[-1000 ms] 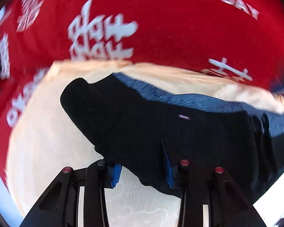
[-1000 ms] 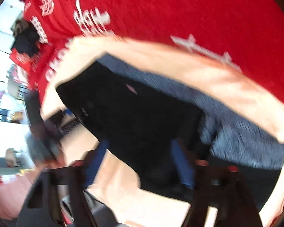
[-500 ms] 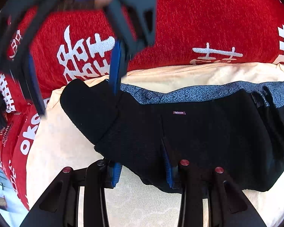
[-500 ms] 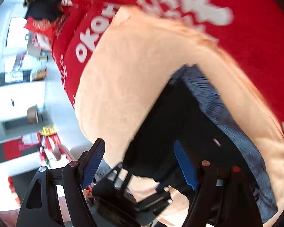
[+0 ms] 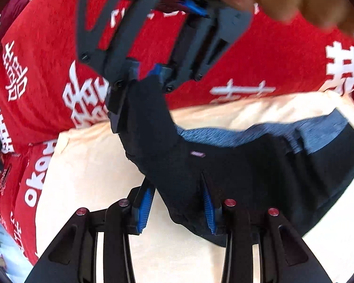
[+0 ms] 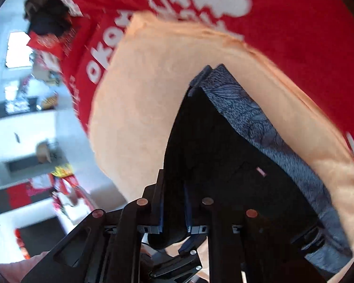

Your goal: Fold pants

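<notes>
Left wrist view shows my left gripper with its blue pads spread wide around the near edge of the black pants, which lie on a cream cloth over the red printed cover; I cannot tell whether the pads actually pinch the fabric. Further right and up in that view, my right gripper has its fingers closed on a lifted corner of the pants, and the right wrist view shows those fingers nearly together with black cloth between them.
</notes>
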Motion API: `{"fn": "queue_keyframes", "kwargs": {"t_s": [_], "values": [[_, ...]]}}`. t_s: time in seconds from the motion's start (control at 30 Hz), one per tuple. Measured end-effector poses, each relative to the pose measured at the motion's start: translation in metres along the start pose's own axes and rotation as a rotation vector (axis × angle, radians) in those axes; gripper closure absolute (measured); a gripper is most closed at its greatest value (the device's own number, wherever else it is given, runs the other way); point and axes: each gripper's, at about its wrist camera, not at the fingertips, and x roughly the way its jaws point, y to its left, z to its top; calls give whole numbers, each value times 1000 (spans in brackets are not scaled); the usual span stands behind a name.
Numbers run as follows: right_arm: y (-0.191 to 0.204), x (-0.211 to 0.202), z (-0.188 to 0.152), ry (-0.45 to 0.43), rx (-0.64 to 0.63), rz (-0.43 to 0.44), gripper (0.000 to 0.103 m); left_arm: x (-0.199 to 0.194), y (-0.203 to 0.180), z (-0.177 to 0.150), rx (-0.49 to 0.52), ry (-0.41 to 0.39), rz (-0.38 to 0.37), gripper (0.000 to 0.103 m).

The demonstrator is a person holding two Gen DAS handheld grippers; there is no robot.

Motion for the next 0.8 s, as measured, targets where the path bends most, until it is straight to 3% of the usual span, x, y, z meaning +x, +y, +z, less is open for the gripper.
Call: {"fn": "queue_keyframes", "kwargs": {"t_s": [0.2, 0.47, 0.63, 0.8], "values": [[-25, -65, -50, -161, 19, 130, 88, -40, -42, 31, 35, -53, -53, 64], [-94, -142, -158, -391, 120, 300, 88, -81, -141, 59, 210, -85, -144, 64], [-157, -180, -238, -509, 189, 354, 88, -80, -217, 62, 328, -67, -197, 64], [-233, -174, -301, -581, 321, 404, 88, -57, -286, 45, 442, -19, -217, 64]]}}
